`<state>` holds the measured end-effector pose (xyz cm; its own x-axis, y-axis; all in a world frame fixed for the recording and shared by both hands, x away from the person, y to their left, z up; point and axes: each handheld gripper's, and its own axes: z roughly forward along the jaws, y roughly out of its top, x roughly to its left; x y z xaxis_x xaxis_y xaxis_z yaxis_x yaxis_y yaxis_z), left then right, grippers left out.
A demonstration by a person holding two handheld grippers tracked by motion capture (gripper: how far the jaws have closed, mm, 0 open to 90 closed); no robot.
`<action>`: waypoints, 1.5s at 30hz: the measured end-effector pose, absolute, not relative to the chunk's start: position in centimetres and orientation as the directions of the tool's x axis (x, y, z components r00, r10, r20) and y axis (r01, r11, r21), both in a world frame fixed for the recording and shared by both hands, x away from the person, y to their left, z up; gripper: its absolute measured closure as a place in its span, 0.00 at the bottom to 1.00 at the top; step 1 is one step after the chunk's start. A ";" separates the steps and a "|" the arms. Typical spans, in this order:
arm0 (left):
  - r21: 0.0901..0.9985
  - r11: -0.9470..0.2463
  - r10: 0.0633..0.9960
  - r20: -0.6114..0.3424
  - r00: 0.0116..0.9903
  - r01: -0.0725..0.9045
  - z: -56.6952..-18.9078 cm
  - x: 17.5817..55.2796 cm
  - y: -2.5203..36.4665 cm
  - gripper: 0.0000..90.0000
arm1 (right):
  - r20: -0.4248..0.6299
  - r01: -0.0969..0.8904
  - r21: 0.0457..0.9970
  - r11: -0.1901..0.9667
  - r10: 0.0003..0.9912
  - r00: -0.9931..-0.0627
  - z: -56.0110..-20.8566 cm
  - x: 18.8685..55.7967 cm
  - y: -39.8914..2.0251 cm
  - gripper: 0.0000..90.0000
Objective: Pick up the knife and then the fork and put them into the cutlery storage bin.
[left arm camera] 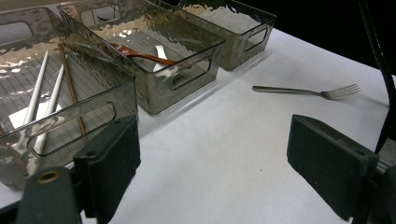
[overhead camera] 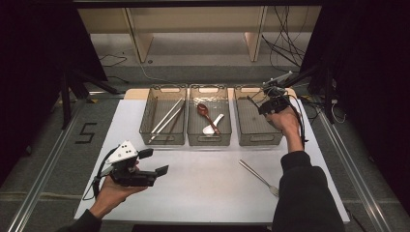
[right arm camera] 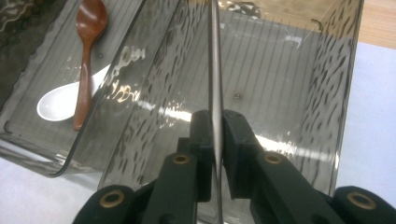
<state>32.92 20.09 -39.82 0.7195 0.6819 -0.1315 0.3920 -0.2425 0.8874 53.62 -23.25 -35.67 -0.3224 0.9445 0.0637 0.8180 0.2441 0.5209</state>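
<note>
My right gripper (overhead camera: pixel 256 102) hangs over the right-hand clear bin (overhead camera: pixel 258 140), shut on a thin metal utensil (right arm camera: pixel 214 56). In the right gripper view the utensil shows edge-on and runs up between the jaws (right arm camera: pixel 215 119) above the bin's ribbed floor (right arm camera: pixel 289 84); I cannot tell what kind it is. A metal fork (overhead camera: pixel 258 177) lies on the white table at the front right, tines toward the person (left arm camera: pixel 303 91). My left gripper (overhead camera: pixel 154 162) is held low at the front left, open, nothing between its pads (left arm camera: pixel 212 140).
The middle bin (overhead camera: pixel 209 140) holds a brown spoon (overhead camera: pixel 205 113) and a white spoon (overhead camera: pixel 213 125). The left bin (overhead camera: pixel 163 140) holds white and brown chopsticks (overhead camera: pixel 167 118). The person's right sleeve (overhead camera: pixel 302 193) lies beside the fork. Cables trail behind the table.
</note>
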 end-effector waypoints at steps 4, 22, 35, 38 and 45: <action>0.887 -0.243 0.681 -0.132 0.720 0.392 -39.8 32.9 20.1 0.18 | 0.056 0.822 0.515 0.244 0.947 -0.316 -35.9 54.1 -23.1 0.93; 0.888 -0.246 0.677 -0.130 0.724 0.389 -39.8 32.9 20.0 0.18 | 0.048 0.830 0.505 0.237 0.952 -0.301 -36.3 55.3 -22.7 0.93; 0.889 -0.248 0.672 -0.128 0.729 0.385 -39.7 32.9 20.0 0.18 | 0.011 0.822 0.513 0.248 0.955 -0.295 -36.7 56.3 -22.0 0.90; 0.889 -0.250 0.671 -0.126 0.730 0.383 -39.7 32.9 20.0 0.18 | 0.014 0.795 0.563 0.224 0.960 -0.280 -36.3 56.4 -21.9 0.78; 0.889 -0.247 0.674 -0.129 0.728 0.386 -39.8 32.9 20.0 0.18 | 0.022 0.782 0.575 0.240 0.951 -0.308 -35.3 56.0 -21.8 0.67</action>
<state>32.87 20.04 -39.76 0.7277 0.6737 -0.1289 0.3861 -0.2469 0.8888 56.01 -21.80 -35.35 -0.3083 0.9510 0.0219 0.7821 0.2403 0.5750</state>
